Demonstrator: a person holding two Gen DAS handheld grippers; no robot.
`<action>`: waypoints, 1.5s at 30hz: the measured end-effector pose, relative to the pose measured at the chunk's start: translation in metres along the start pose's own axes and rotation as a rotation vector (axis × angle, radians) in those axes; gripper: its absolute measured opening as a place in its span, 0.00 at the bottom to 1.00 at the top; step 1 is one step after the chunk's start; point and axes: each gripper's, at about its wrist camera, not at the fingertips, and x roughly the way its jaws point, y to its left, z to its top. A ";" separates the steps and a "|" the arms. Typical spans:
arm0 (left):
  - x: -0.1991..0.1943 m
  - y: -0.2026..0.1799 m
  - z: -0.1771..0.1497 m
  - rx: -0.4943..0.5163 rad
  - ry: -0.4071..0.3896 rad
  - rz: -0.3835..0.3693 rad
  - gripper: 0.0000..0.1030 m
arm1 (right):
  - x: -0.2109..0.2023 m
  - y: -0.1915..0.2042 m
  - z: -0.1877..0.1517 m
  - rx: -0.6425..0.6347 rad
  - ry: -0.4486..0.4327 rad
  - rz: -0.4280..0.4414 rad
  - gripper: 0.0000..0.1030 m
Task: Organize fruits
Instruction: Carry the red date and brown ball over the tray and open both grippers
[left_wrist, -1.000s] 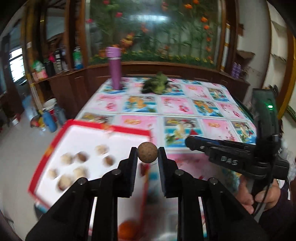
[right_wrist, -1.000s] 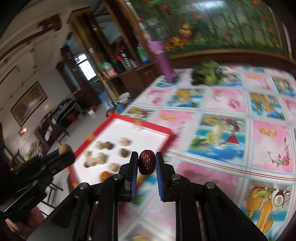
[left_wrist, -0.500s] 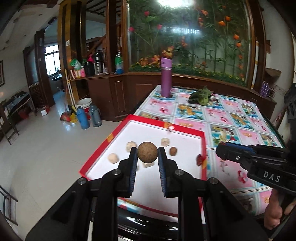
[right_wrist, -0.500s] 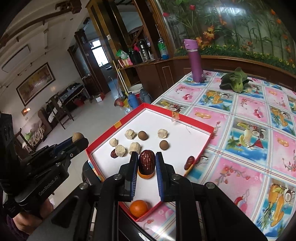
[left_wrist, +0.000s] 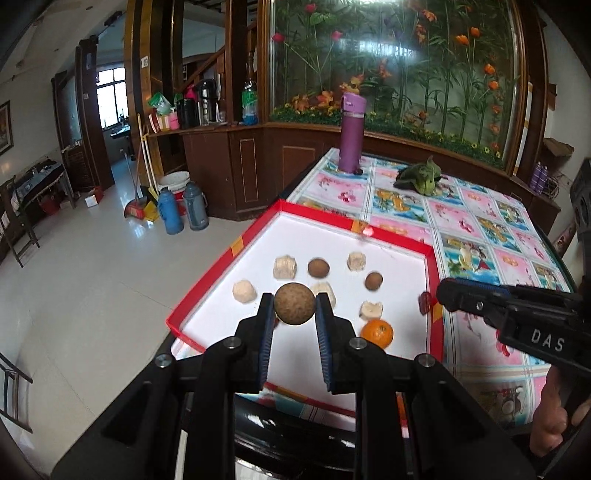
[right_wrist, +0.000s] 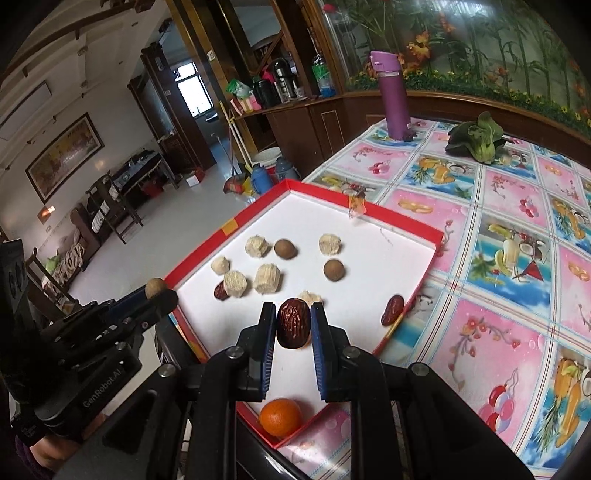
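Observation:
My left gripper (left_wrist: 294, 308) is shut on a round brown longan (left_wrist: 294, 304), held above the near left part of a red-rimmed white tray (left_wrist: 373, 232). My right gripper (right_wrist: 293, 323) is shut on a wrinkled dark red date (right_wrist: 293, 328), held over the tray's (right_wrist: 402, 218) near edge. Inside the tray lie several pale cut chunks (right_wrist: 267, 277), two brown longans (right_wrist: 334, 269), two red dates (right_wrist: 392, 309) and an orange (right_wrist: 280, 416). In the left wrist view the right gripper (left_wrist: 443, 295) comes in from the right; in the right wrist view the left gripper (right_wrist: 157, 291) shows at the left.
The tray sits at the near left corner of a table with a colourful fruit-print cloth (right_wrist: 517, 206). A purple bottle (left_wrist: 351, 131) and a leafy green vegetable (left_wrist: 421, 177) stand at the far end. Left of the table the floor drops away, with flasks (left_wrist: 171, 214) and brooms.
Both grippers have swung left with their fruit, from over the cloth to over the tray. The tray's contents now lie sharp in front of them. Both grips are unchanged.

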 end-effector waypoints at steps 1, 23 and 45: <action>0.001 0.000 -0.003 0.002 0.010 -0.003 0.23 | 0.000 0.001 -0.003 -0.001 0.003 -0.001 0.16; 0.075 -0.006 0.005 0.024 0.139 0.008 0.23 | 0.082 -0.055 0.035 0.084 0.037 -0.123 0.16; 0.064 -0.018 0.002 -0.010 0.157 0.050 0.67 | 0.033 -0.046 0.027 0.050 0.010 -0.082 0.52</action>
